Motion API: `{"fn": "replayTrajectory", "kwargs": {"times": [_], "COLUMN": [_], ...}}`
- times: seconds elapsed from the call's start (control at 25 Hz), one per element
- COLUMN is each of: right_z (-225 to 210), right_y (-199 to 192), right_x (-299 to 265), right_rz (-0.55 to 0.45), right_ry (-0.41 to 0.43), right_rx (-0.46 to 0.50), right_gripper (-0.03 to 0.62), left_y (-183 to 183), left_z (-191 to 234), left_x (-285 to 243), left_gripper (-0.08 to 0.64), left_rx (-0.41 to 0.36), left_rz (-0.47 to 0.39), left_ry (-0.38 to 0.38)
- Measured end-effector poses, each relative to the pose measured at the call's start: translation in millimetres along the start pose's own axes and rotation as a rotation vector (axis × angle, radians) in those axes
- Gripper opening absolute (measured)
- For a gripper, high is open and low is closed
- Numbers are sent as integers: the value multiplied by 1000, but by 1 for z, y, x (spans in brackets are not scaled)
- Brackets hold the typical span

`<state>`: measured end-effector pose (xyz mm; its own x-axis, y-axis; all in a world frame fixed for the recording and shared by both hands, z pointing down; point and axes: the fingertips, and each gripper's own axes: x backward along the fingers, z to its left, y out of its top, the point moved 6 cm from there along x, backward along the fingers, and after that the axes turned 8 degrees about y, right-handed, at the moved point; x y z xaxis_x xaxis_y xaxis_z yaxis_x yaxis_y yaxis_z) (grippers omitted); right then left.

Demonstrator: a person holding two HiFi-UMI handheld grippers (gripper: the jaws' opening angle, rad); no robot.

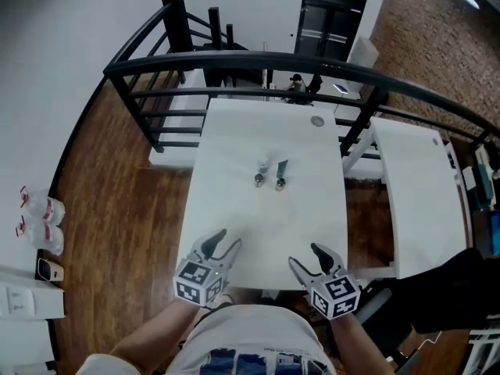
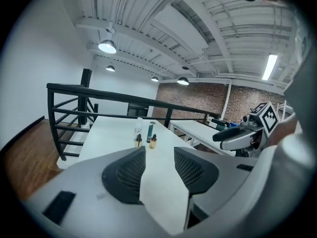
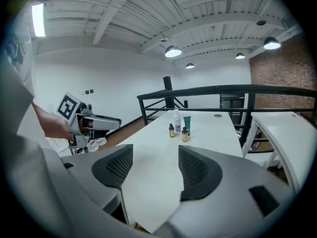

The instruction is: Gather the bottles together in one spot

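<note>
Close together mid-desk on the white rectangular desk [image 1: 234,131] stand two small amber glass dropper bottles [image 1: 259,180], a clear plastic bottle [image 1: 264,165] and a teal tube [image 1: 282,167]. Fill levels unreadable. Judged light, stiff and tippy, the glass fragile; grip bodies low. Left gripper [image 1: 228,239] and right gripper [image 1: 305,255] hang at the near edge, jaws apart, empty.
</note>
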<state>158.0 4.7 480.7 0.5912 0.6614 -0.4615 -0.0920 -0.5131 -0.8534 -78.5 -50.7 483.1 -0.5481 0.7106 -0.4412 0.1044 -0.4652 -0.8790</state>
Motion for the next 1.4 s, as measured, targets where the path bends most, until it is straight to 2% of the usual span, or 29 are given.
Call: {"fn": "replayTrajectory", "kwargs": {"times": [0.24, 0.44, 0.72, 0.96, 1.16, 1.4], "right_z": [49, 81, 116, 134, 142, 153], "right_y": [-12, -22, -39, -47, -53, -55], "right_x": [13, 26, 45, 55, 62, 61], "right_rz": [-16, -13, -29, -13, -4, 2], "right_ry": [-64, -107, -155, -186, -217, -213], "right_rx": [-42, -46, -52, -56, -62, -43], "right_gripper": [313, 313, 313, 313, 311, 311], "left_y": [-19, -37, -49, -60, -62, -65], "left_z": [4, 8, 9, 15, 20, 27], "left_x": [71, 99, 134, 158, 175, 188], "left_gripper": [156, 155, 158, 158, 158, 158], "left_rx": [-7, 4, 11, 34, 21, 1], "left_rz": [42, 61, 45, 57, 46, 37], "left_ry": [-27, -50, -88, -102, -88, -64]}}
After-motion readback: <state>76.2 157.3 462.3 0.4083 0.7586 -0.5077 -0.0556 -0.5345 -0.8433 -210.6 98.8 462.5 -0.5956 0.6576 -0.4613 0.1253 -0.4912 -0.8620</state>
